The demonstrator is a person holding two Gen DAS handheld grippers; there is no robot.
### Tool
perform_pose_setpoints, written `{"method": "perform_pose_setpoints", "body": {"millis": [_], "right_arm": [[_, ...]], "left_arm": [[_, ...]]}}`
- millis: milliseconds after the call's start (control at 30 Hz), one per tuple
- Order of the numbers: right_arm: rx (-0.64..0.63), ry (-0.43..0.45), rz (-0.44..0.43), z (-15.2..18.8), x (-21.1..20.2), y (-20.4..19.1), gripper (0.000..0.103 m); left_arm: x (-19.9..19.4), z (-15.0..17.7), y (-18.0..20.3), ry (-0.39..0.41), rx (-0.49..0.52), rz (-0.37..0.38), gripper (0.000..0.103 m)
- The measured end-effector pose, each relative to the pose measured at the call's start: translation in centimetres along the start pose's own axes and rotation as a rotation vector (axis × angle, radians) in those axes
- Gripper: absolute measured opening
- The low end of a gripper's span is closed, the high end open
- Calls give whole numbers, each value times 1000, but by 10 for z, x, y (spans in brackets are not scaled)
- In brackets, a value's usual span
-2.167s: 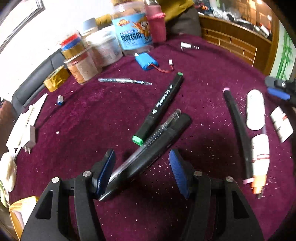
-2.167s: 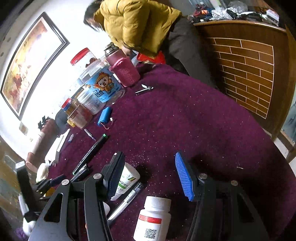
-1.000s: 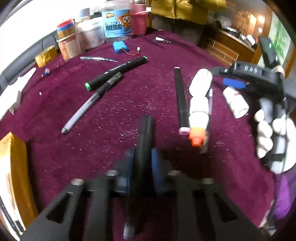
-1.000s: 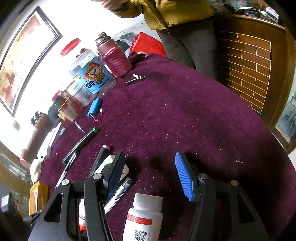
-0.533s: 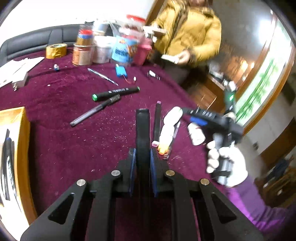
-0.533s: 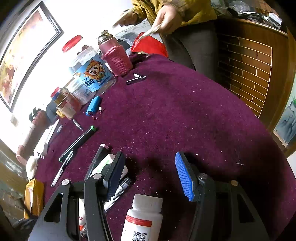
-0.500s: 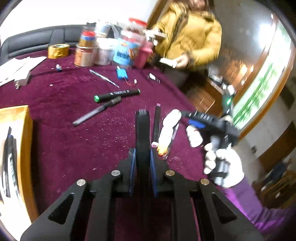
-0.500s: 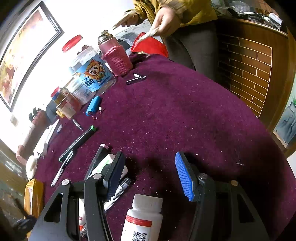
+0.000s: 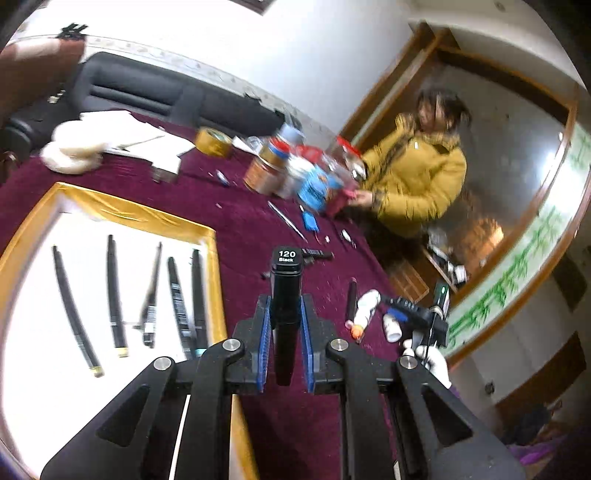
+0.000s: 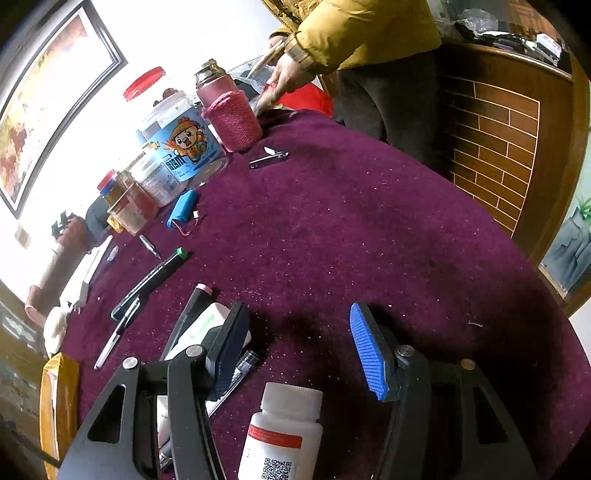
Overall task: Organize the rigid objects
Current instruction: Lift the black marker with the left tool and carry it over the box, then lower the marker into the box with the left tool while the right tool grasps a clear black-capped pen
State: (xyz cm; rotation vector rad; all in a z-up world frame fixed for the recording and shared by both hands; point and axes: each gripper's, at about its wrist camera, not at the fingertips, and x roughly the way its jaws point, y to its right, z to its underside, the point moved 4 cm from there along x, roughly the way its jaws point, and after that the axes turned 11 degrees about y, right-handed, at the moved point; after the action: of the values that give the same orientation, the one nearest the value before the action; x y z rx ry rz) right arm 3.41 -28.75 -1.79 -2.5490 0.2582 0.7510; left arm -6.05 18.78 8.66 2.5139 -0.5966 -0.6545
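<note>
My left gripper (image 9: 284,314) is shut on a black marker (image 9: 285,291) whose end cap reads "120 Black"; it hangs in the air beside the right edge of a gold-rimmed box (image 9: 122,212) that holds several dark pens (image 9: 114,291) on a white lining. My right gripper (image 10: 299,343) stands open above the purple cloth with nothing between its blue pads. A white pill bottle (image 10: 284,432) stands just under it. A white tube (image 10: 207,325), a pink-capped marker (image 10: 192,302) and a green-capped marker (image 10: 151,280) lie to its left.
Jars and a large snack tub (image 10: 184,147), a pink sleeved flask (image 10: 229,114), a blue battery pack (image 10: 181,208) and a nail clipper (image 10: 267,158) stand at the table's far side. A person in a yellow jacket (image 10: 354,33) reaches there. A brick-pattern wall (image 10: 495,147) borders the right.
My left gripper has risen and swung left with the black marker, from over the loose pens to beside the gold-rimmed box, which now fills the left of its view. My right gripper kept still.
</note>
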Motion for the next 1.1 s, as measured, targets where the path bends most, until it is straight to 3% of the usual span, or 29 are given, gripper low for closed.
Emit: {"method": "perform_pose_setpoints", "body": {"millis": [100,167,233,300,500,700,800,1000,1100], "right_arm": [[-5,-1,15,-2,-1,0,52],[-32,54,66,-7,-15,-3,52],[-82,118,42,-15,-37,-23,52],[-121,111,-8,-19,-47,-47,52],[-195,-101,-172,6,-13,-130,52],[-185,-259,-213,52,39,-191,52],[-183,-295,-188,64,58,-208,52],[-282,-248,-60,71,75,-235,54],[-370,-203,21,74,76,-241,36]], "left_arm": [[-22,-4,-10,44,-18,-7,12],[-34,-6,-14,66,-16,-4,12],[-42,-6,-17,80,-5,4,12],[-47,-7,-21,90,-1,15,12],[-50,0,-43,97,-56,36,12],[-63,-4,-62,123,-87,55,12],[-68,-8,-71,138,-95,55,12],[-76,-10,-98,145,-125,32,12],[-80,-10,-110,149,-143,7,12]]}}
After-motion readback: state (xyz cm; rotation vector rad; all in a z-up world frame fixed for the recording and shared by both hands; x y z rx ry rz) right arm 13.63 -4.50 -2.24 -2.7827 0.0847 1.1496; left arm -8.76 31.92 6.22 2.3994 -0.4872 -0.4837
